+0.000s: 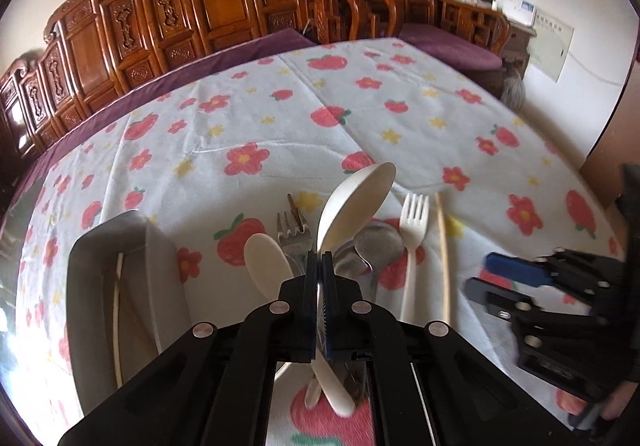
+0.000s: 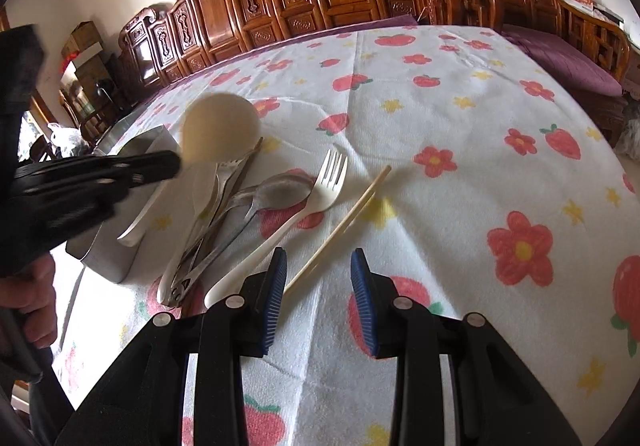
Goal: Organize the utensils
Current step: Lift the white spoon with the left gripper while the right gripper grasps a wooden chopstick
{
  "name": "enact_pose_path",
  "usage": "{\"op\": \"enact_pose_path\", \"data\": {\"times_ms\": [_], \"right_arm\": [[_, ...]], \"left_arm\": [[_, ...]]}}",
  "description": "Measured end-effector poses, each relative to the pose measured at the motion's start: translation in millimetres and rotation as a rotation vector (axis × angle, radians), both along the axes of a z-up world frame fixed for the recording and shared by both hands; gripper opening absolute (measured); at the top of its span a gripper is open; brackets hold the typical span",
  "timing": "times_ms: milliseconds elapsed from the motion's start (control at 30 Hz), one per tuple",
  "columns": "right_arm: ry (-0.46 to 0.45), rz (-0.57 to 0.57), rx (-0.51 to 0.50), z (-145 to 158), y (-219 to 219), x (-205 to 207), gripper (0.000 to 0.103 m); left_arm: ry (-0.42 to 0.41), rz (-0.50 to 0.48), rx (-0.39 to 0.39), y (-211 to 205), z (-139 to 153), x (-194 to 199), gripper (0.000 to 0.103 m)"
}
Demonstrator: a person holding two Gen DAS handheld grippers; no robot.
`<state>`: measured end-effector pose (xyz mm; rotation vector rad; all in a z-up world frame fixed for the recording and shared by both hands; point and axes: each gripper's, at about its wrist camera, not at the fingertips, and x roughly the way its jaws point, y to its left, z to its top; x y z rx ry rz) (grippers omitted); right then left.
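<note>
- My left gripper [image 1: 320, 256] has its jaws pressed together on the handle of a cream spoon [image 1: 356, 201], pinching it just below the bowl. The bowl stands up above the fingertips and the handle's end pokes out below them.
- From the right wrist view, that spoon [image 2: 218, 125] is lifted above the pile, with the left gripper [image 2: 168, 165] reaching in from the left edge of the picture and a hand [image 2: 28, 302] on its grip.
- My right gripper [image 2: 319, 266] has its jaws spread with nothing between them; only the tablecloth [image 2: 460, 125] shows in the gap. It hangs over the near part of the table, to the right of the pile.
- The pile of utensils lies on the strawberry-and-flower tablecloth towards the near left part of the table: a metal fork [image 1: 294, 232], a metal spoon [image 1: 378, 244], another cream spoon [image 1: 264, 262] and further metal pieces I cannot tell apart.
- Just right of the pile lies a white plastic fork [image 2: 320, 189], tines pointing to the far edge.
- Right of that fork lies a single wooden chopstick [image 2: 344, 226], slanted, its near end close to my right gripper's left finger.
- A grey metal tray [image 1: 100, 286] sits at the left of the pile, with a pale chopstick [image 1: 118, 314] lying in it lengthwise.
- Carved wooden chairs [image 1: 224, 5] line the table's far edge.
</note>
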<state>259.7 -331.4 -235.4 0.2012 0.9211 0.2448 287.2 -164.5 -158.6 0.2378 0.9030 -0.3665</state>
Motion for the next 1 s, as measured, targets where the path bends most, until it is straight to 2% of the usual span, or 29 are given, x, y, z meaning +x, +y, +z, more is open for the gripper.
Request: {"op": "enact_pose_path", "data": {"times_ms": [233, 500, 567, 633, 700, 1000], "right_arm": [[0.062, -0.002, -0.003, -12.3, 15.7, 12.7, 0.036], [0.104, -0.011, -0.187, -13.5, 42.0, 31.5, 0.033], [0.119, -0.011, -0.225, -13.1, 44.4, 32.3, 0.029], [0.136, -0.012, -0.263, -12.9, 45.2, 32.3, 0.019], [0.156, -0.013, -0.265, -12.4, 40.8, 32.0, 0.014], [0.188, -0.029, -0.285, -11.3, 27.0, 26.7, 0.006]], "left_arm": [[-0.015, 0.007, -0.069, 15.6, 19.2, -28.1, 0.001], [-0.034, 0.015, -0.104, 28.5, 32.0, -47.2, 0.001], [-0.045, 0.017, -0.112, 32.7, 38.6, -50.5, 0.001], [-0.053, 0.023, -0.12, 37.2, 44.1, -52.7, 0.001], [-0.06, 0.033, -0.132, 42.6, 49.2, -53.6, 0.001], [-0.068, 0.075, -0.165, 66.2, 64.9, -50.6, 0.001]]}}
